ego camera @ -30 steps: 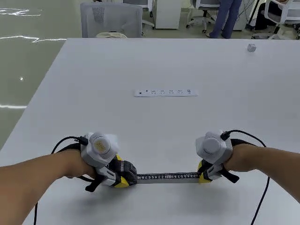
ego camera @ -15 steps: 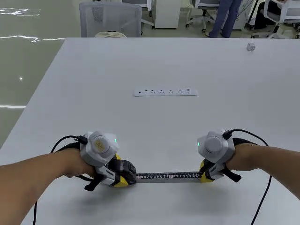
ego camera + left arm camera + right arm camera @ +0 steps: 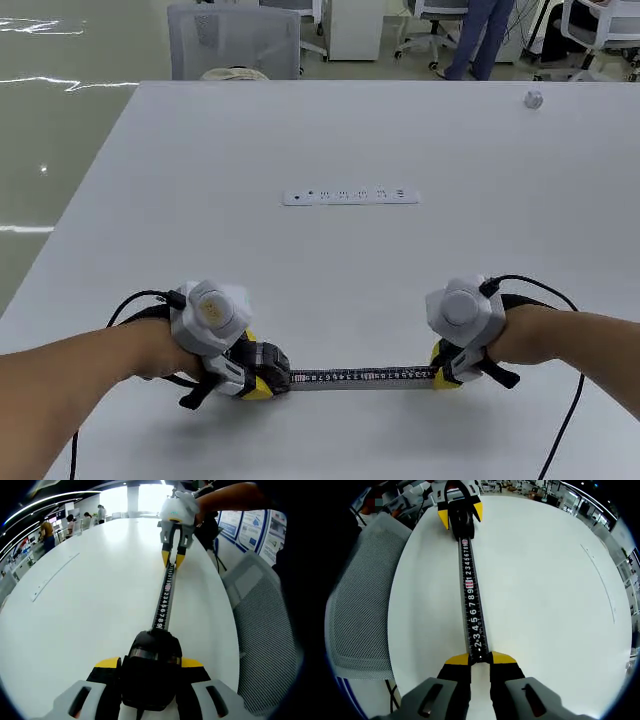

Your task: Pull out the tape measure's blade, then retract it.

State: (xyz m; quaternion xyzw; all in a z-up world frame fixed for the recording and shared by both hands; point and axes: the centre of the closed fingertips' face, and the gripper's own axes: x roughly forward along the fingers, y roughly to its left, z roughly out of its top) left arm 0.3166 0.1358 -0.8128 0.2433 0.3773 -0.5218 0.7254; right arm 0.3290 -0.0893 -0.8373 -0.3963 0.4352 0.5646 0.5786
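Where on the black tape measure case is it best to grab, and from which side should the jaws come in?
Grip the black tape measure case across its two flat side faces, coming from the back, opposite the mouth where the black numbered blade exits. The left gripper holds it this way, leaving the blade's path free.

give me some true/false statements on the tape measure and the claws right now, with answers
1. The left claw grips the tape measure case. True.
2. The blade is fully wound in. False: it stretches out from the case to the other claw.
3. The right claw is shut on the blade's end. True.
4. The power strip lies between the two claws. False: it lies farther off on the table, beyond both.
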